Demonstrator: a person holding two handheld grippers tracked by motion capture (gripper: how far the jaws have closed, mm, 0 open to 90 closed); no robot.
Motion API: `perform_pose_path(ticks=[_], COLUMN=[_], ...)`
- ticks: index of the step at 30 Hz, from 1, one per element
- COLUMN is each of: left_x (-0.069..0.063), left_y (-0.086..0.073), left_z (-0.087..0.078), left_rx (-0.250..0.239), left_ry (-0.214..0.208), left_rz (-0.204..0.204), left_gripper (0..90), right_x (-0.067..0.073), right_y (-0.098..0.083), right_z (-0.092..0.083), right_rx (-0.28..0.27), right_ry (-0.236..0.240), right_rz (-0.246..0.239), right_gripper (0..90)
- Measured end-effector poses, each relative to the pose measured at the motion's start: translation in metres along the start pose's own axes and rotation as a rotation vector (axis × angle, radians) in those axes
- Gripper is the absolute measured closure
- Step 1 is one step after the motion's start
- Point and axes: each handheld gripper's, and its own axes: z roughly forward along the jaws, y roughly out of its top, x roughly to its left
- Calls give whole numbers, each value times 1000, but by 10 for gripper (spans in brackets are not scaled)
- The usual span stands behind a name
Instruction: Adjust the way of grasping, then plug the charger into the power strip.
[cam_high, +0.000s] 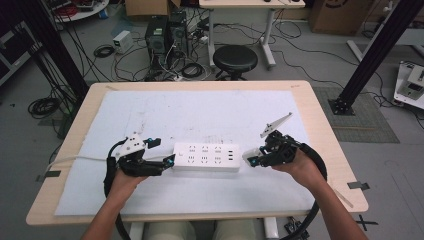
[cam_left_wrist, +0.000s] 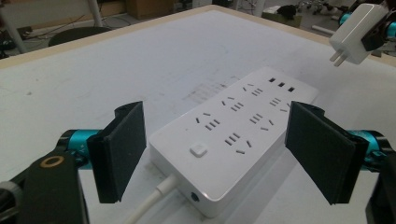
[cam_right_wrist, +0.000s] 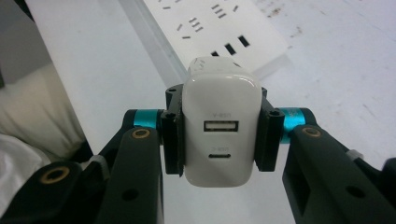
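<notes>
A white power strip (cam_high: 206, 157) lies flat on the white mat, sockets up, its cord leaving leftward. My left gripper (cam_high: 169, 161) stands open at its left end; in the left gripper view the two jaws flank the strip (cam_left_wrist: 233, 135) near its switch button (cam_left_wrist: 198, 150) without touching it. My right gripper (cam_high: 253, 159) is shut on a white charger (cam_right_wrist: 220, 130) with its two ports facing the camera. In the left gripper view the charger (cam_left_wrist: 356, 33) hangs above the strip's far end, its prongs pointing down. The strip (cam_right_wrist: 215, 32) lies beyond the charger.
A white mat (cam_high: 200, 115) covers most of the wooden table (cam_high: 310, 100). The strip's white cord (cam_high: 75, 159) runs off the left side. Behind the table stand a black stool (cam_high: 235, 59), computer towers and cables on the floor.
</notes>
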Motion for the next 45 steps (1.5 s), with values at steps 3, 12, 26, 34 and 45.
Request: perform_pose_path(ticks=[3,12,26,34,45], left_x=[2,-1,3,7,12], left_y=[-1,-1,-6,-10,-15], left_z=[-4,-10,-22,-25,-29], left_rx=[0,-16,-25,-35,-43], left_ry=[16,37,72,74,78], left_rz=[6,22,14,0,-9], left_gripper=[206,206,206,206,206], right_x=[-3,-4,-11,-9,-6], right_y=[-2,-1,12,33,59], right_z=[-4,-9,-19,-14,0], right_rx=[-8,6,29,73,99], right_ry=[-10,-33,-80,-108,-90], right_rz=[6,6,-36,-174,-272], right_gripper=[632,631,631,631,631])
